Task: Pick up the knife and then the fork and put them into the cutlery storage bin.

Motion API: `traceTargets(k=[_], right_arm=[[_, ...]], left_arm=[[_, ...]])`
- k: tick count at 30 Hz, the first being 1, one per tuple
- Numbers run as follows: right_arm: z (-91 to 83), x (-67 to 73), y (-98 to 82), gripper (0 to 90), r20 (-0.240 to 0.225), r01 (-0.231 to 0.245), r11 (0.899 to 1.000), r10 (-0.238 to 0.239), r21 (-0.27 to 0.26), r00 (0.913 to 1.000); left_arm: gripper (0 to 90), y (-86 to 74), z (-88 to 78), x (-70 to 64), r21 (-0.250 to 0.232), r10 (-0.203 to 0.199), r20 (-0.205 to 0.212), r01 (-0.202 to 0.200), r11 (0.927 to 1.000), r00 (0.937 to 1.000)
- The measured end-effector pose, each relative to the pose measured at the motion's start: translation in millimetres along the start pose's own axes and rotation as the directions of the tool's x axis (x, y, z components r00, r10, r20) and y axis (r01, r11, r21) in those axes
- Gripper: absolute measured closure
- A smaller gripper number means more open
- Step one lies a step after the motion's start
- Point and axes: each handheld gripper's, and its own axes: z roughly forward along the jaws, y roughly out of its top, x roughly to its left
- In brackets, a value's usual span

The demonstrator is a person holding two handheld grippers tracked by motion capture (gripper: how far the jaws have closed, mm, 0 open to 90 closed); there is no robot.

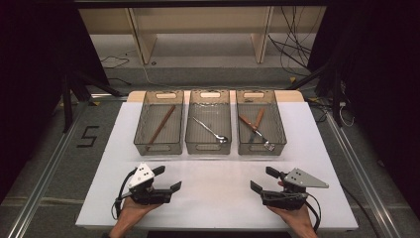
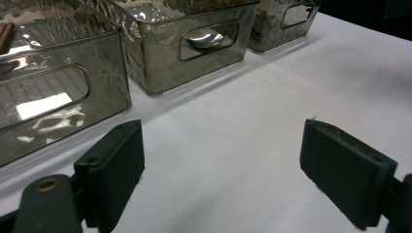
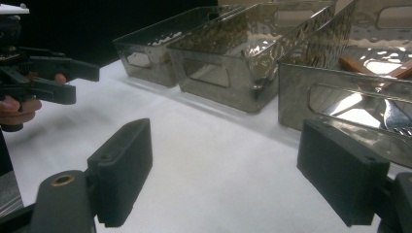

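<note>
Showing both tools idling at the near edge of the white worktop (image 1: 213, 198). Holding the left claw (image 1: 169, 178) low over the surface, jaws spread wide and gripping nothing. Holding the right claw (image 1: 261, 179) likewise, released and empty, facing its partner across a bare strip.

Lining up three clear bins side by side farther back, well apart from both claws:
- left bin (image 1: 157, 148) carrying a pair of brown chopsticks (image 1: 161, 125) laid slantwise;
- middle bin (image 1: 208, 147) carrying a metal spoon (image 1: 210, 129);
- right bin (image 1: 261, 148) carrying a fork (image 1: 261, 137) and a second wooden-handled piece (image 1: 258, 118) crossing it, kind too small to tell.

Leaving no loose cutlery lying on the worktop outside the bins.

Suggesting, as a judgement, one of two readings. Either sorting by kind being complete, with each utensil lying in a container and nothing waiting to be placed. Or emptying being not yet begun, with every piece waiting to be lifted out.

Favouring the first reading lightly, given the tidy one-kind-per-bin arrangement and the empty, open claws drawn back to the near edge.
</note>
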Motion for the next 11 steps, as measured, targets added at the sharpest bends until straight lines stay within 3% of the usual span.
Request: traceTargets(k=[11], right_arm=[[0.9,-1.0,-1.2,21.2,0.001,-0.006,1.000,0.006,0.001,1.0000]], left_arm=[[16.2,0.6,1.4,-0.6,-0.001,-0.001,0.001,0.001,1.0000,1.0000]])
